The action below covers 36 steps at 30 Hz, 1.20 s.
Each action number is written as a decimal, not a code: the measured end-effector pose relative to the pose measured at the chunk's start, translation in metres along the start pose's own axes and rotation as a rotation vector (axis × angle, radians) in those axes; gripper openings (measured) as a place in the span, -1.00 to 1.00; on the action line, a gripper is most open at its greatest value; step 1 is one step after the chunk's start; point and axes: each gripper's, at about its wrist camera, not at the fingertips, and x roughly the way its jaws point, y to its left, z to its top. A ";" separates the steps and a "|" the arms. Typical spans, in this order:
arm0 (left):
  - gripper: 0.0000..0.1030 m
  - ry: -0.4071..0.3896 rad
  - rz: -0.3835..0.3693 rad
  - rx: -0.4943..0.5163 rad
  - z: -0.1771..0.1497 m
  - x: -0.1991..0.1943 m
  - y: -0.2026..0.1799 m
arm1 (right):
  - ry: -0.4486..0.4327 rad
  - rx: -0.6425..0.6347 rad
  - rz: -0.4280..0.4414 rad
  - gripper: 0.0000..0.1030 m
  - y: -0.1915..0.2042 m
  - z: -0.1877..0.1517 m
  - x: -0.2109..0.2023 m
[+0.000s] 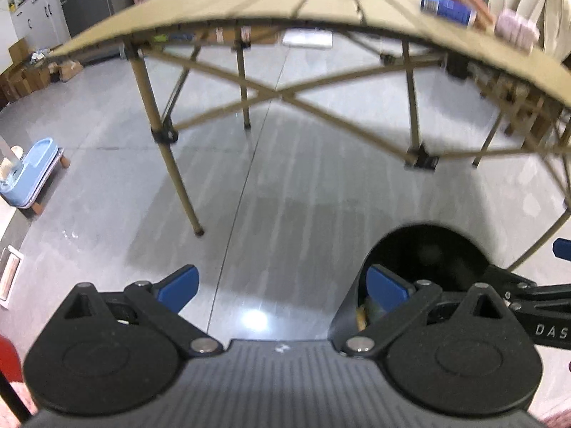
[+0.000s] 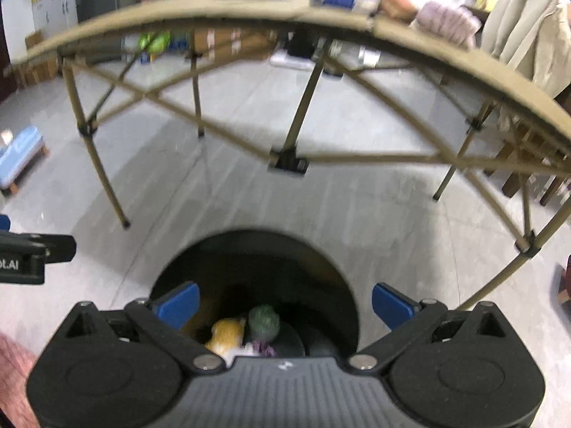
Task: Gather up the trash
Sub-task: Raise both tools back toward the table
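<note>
A black round bin (image 2: 257, 253) stands on the floor right below my right gripper (image 2: 283, 306), which is open over its mouth with nothing between the fingers. Inside the bin lie a yellow crumpled piece (image 2: 226, 335) and a green crumpled piece (image 2: 264, 321). In the left wrist view the same bin (image 1: 424, 249) is at the lower right, and my left gripper (image 1: 283, 287) is open and empty over bare floor to the bin's left. On the tan folding table (image 1: 249, 3) lie a blue packet (image 1: 446, 5), a brown packet (image 1: 471, 0) and a pink packet (image 1: 517, 30).
The table's crossed legs (image 2: 296, 121) stand just beyond the bin. A light blue stool (image 1: 32, 171) sits at the left. Cardboard boxes (image 1: 25, 75) and white cabinets (image 1: 39, 18) line the far wall. A beige coat (image 2: 528, 32) hangs at the right, over wooden chairs (image 2: 528, 164).
</note>
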 end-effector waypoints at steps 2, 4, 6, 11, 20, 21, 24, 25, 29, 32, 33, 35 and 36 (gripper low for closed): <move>1.00 -0.039 -0.009 -0.008 0.006 -0.009 -0.002 | -0.047 0.016 0.004 1.00 -0.008 0.007 -0.011; 1.00 -0.077 -0.026 -0.018 0.012 -0.019 -0.006 | -0.103 0.036 0.001 1.00 -0.018 0.015 -0.024; 1.00 -0.104 -0.044 -0.018 0.018 -0.026 -0.011 | -0.162 0.046 -0.003 1.00 -0.028 0.022 -0.035; 1.00 -0.171 -0.066 -0.009 0.032 -0.040 -0.021 | -0.290 0.075 -0.041 1.00 -0.053 0.042 -0.058; 1.00 -0.280 -0.092 -0.009 0.074 -0.057 -0.042 | -0.469 0.114 -0.064 1.00 -0.096 0.087 -0.085; 1.00 -0.290 -0.099 -0.009 0.080 -0.058 -0.046 | -0.483 0.114 -0.070 1.00 -0.100 0.092 -0.085; 1.00 -0.323 -0.108 0.002 0.097 -0.061 -0.058 | -0.512 0.116 -0.083 1.00 -0.112 0.110 -0.085; 1.00 -0.334 -0.106 0.006 0.103 -0.061 -0.063 | -0.520 0.118 -0.084 1.00 -0.116 0.115 -0.086; 1.00 -0.388 -0.110 0.024 0.128 -0.061 -0.082 | -0.552 0.114 -0.094 1.00 -0.130 0.136 -0.081; 1.00 -0.418 -0.111 0.029 0.148 -0.058 -0.096 | -0.563 0.113 -0.112 1.00 -0.141 0.151 -0.073; 1.00 -0.422 -0.112 0.031 0.154 -0.056 -0.100 | -0.565 0.114 -0.120 1.00 -0.144 0.156 -0.071; 1.00 -0.427 -0.121 0.038 0.166 -0.051 -0.110 | -0.566 0.114 -0.136 1.00 -0.148 0.164 -0.064; 1.00 -0.427 -0.120 0.044 0.171 -0.049 -0.115 | -0.568 0.115 -0.146 1.00 -0.151 0.169 -0.061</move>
